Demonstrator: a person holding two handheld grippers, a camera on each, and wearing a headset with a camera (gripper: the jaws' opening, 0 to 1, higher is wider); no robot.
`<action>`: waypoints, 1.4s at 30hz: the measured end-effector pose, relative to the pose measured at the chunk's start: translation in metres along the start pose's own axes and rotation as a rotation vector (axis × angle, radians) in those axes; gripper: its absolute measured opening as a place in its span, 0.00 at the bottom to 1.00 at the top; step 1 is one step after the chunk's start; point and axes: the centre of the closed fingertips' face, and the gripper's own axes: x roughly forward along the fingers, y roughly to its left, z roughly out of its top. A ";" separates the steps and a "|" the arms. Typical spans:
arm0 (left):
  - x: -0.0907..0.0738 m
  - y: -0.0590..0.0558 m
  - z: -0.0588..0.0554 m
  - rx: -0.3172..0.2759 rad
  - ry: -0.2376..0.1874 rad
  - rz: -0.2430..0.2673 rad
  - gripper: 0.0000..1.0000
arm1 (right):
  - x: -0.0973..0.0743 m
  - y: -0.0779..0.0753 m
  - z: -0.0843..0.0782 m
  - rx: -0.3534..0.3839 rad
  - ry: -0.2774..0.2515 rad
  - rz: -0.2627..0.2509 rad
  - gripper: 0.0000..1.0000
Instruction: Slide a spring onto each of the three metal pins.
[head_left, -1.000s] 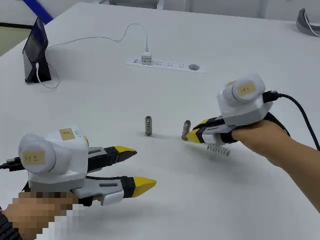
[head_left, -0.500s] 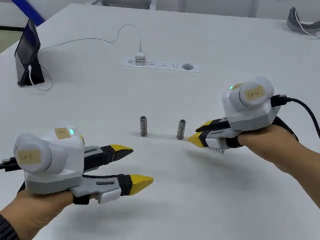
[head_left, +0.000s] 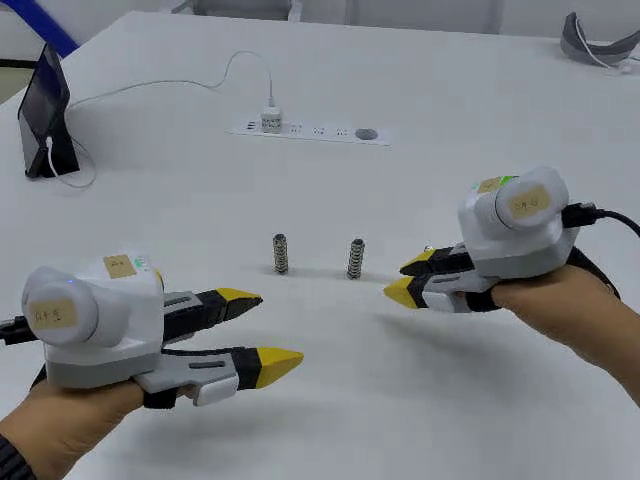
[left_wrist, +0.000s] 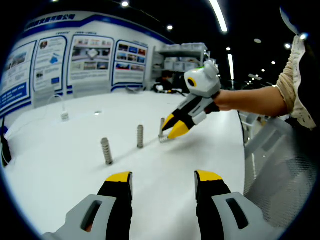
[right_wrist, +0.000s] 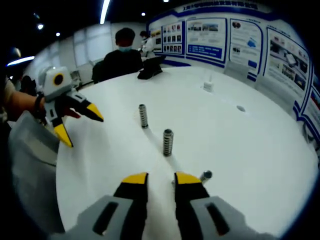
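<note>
Two pins on the white table carry springs: the left spring (head_left: 280, 253) (left_wrist: 106, 150) (right_wrist: 143, 115) and the middle spring (head_left: 355, 258) (left_wrist: 140, 136) (right_wrist: 168, 142). A bare third pin (right_wrist: 205, 175) (left_wrist: 161, 127) stands just beside my right gripper (head_left: 405, 278) (right_wrist: 161, 177) (left_wrist: 175, 126). Its jaws are drawn close together on the third spring, which is mostly hidden; a small grey piece (left_wrist: 164, 140) shows at its tips. My left gripper (head_left: 265, 328) (left_wrist: 162, 175) (right_wrist: 80, 127) hovers open and empty at the near left.
A white power strip (head_left: 310, 130) with a plugged cable lies farther back. A dark tablet on a stand (head_left: 42, 105) sits at the far left. A person (right_wrist: 122, 52) sits beyond the table's far side. The table edge (left_wrist: 240, 150) runs to the right.
The loose spring that lay on the table under my right gripper is gone from the surface. The right gripper closed over it and drew back to the right. The left gripper stays put.
</note>
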 end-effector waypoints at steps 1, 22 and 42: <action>0.000 0.000 0.000 0.000 0.000 0.000 0.51 | -0.001 0.000 -0.001 -0.003 0.000 0.000 0.22; 0.000 -0.004 0.001 0.005 0.010 0.001 0.50 | -0.019 -0.016 -0.025 0.017 0.019 -0.035 0.22; -0.002 -0.002 -0.001 -0.009 0.018 0.016 0.48 | -0.007 -0.029 -0.048 0.040 0.063 -0.017 0.20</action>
